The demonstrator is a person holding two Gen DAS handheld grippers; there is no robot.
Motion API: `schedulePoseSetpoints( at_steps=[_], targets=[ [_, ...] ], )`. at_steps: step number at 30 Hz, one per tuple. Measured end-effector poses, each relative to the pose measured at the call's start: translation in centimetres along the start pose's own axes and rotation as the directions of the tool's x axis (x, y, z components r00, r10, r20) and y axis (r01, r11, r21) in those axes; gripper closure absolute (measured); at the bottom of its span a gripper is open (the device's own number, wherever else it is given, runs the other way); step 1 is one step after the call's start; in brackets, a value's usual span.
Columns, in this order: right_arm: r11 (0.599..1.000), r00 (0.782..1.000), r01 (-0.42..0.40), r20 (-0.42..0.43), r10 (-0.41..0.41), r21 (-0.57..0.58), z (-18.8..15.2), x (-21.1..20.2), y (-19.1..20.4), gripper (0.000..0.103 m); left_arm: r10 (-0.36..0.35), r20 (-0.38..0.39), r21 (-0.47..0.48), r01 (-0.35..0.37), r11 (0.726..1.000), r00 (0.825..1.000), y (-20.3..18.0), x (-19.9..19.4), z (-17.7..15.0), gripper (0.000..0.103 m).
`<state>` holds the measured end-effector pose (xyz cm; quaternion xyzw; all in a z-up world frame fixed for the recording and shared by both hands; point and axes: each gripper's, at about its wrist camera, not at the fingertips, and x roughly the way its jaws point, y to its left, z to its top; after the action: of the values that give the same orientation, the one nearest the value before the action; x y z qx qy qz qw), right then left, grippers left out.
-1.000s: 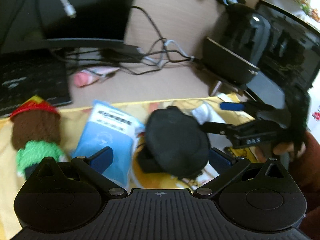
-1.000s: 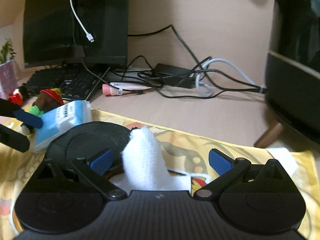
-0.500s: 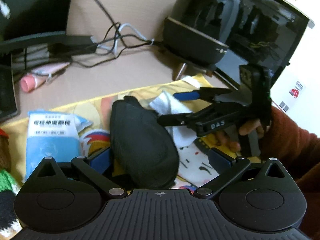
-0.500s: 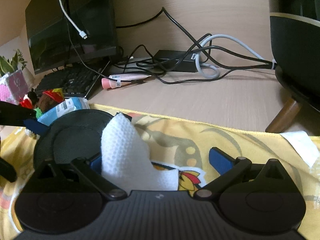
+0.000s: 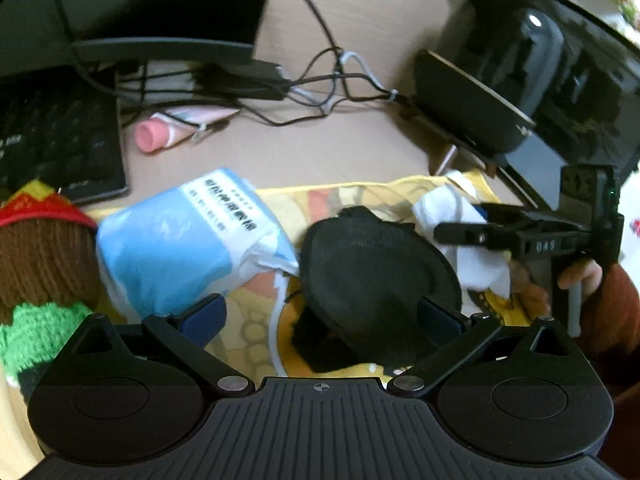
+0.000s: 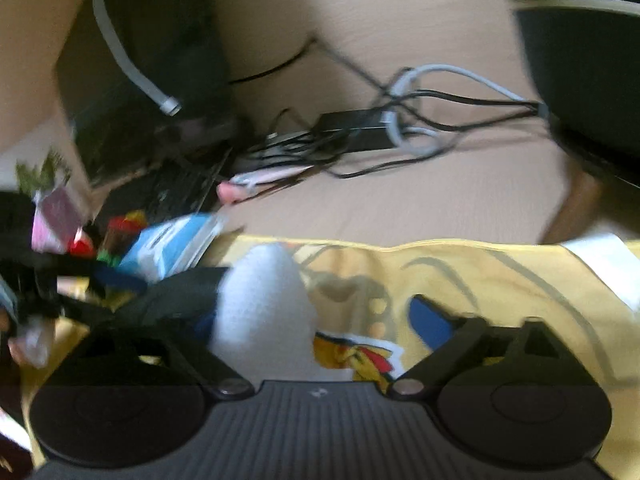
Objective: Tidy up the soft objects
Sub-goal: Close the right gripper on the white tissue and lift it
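White cloth [image 6: 264, 304] between closing right gripper [image 6: 316, 320]

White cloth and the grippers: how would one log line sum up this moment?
right gripper: closing around white cloth | left gripper: open over black cap | yellow mat: underneath

Soft, even indoor light; shadows are faint; a small glare spot sits on the glossy black appliance [image 5: 534, 21]; the right wrist view is heavily motion-blurred; fisheye bending warps both views' edges.

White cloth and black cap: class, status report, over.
Right tongs closing round white cloth, not pinched. Left tongs open over black cap. Blue packet close beside cap.
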<state>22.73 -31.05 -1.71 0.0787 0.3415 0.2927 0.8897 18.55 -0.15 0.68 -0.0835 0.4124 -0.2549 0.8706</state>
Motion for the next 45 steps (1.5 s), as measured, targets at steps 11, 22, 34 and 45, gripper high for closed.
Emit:
schedulePoseSetpoints(
  at_steps=[11,22,34,45],
  targets=[
    [0.939,0.989,0.008,-0.134,-0.057,-0.345,-2.3,-0.9,6.0,0.075,-0.102,-0.054,0.086,0.107,0.991,0.993,-2.5,0.9,-1.0,0.0],
    [0.931,0.962,-0.269,-0.02,0.273,-0.248,3.3,-0.6,11.3,0.078,-0.066,-0.026,0.187,0.069,0.98,0.998,-4.1,1.0,-2.1,0.0],
    [0.94,0.991,-0.109,-0.104,0.079,-0.322,1.6,2.2,10.6,0.051,-0.076,-0.049,0.144,0.082,0.986,0.996,-3.1,0.6,-2.1,0.0],
    [0.908,0.973,-0.192,-0.193,0.126,-0.373,-0.3,1.4,12.3,0.088,-0.058,-0.053,0.176,0.067,0.982,0.997,-3.5,0.7,-2.2,0.0]
  ],
)
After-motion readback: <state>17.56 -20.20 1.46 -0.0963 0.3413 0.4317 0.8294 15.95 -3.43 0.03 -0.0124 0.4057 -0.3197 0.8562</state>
